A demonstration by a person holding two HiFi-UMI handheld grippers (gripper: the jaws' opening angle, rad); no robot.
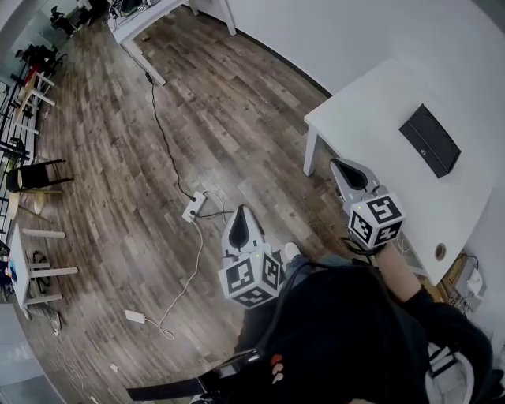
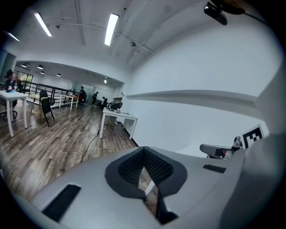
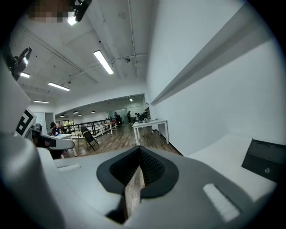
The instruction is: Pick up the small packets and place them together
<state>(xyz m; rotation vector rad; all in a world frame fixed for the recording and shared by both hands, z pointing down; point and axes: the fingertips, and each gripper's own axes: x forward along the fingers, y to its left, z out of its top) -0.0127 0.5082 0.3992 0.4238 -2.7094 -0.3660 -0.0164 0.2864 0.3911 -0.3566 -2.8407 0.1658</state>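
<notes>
No small packets show in any view. In the head view my left gripper hangs over the wooden floor, shut and empty. My right gripper is at the near left corner of a white table, also shut with nothing in it. A flat black box lies on that table, to the right of and beyond the right gripper. The left gripper view shows its own jaws closed, with only floor seen through the slit. The right gripper view shows its jaws closed, the black box at lower right.
A white power strip with a long black cable lies on the floor ahead of the left gripper. A white adapter sits lower left. A black chair and white stools stand far left. Another white desk is at the back.
</notes>
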